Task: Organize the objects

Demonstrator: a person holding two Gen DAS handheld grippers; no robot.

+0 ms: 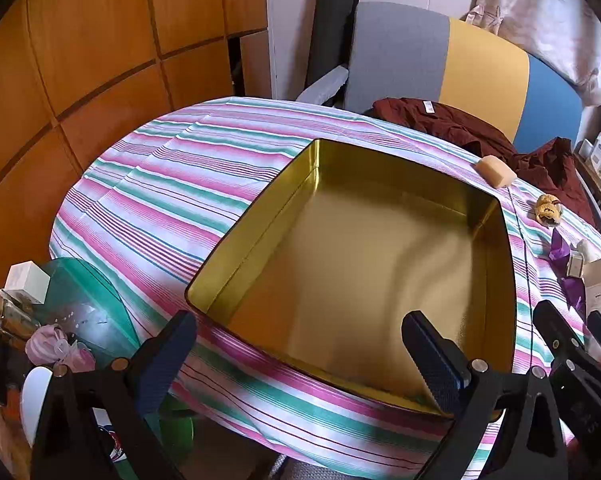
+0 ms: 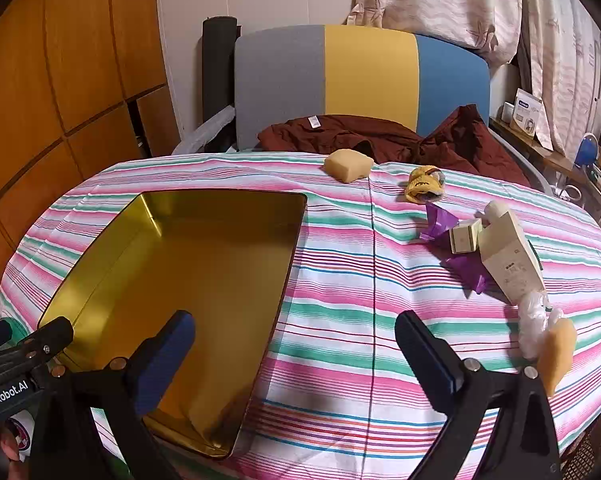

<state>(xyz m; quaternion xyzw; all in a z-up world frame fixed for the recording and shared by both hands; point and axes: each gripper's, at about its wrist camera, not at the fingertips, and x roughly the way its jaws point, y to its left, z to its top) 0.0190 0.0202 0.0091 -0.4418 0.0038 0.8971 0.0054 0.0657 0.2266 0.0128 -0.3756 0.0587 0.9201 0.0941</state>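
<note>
Both the left gripper [image 1: 300,360] and right gripper [image 2: 296,356] gape apart above the gold tin [image 2: 100,240]; a sponge [image 2: 349,165] lies beyond the tin.

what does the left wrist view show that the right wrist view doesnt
Only the left wrist view shows the clutter beside the table: a green lid, a glass jar and a small white box.

Only the right wrist view shows the crinkled clear plastic and the shelf with a blue object.

Both show the empty gold tin, sponge, yellow toy, purple wrapper, cream carton, maroon garment, and both open grippers: left gripper, right gripper.
</note>
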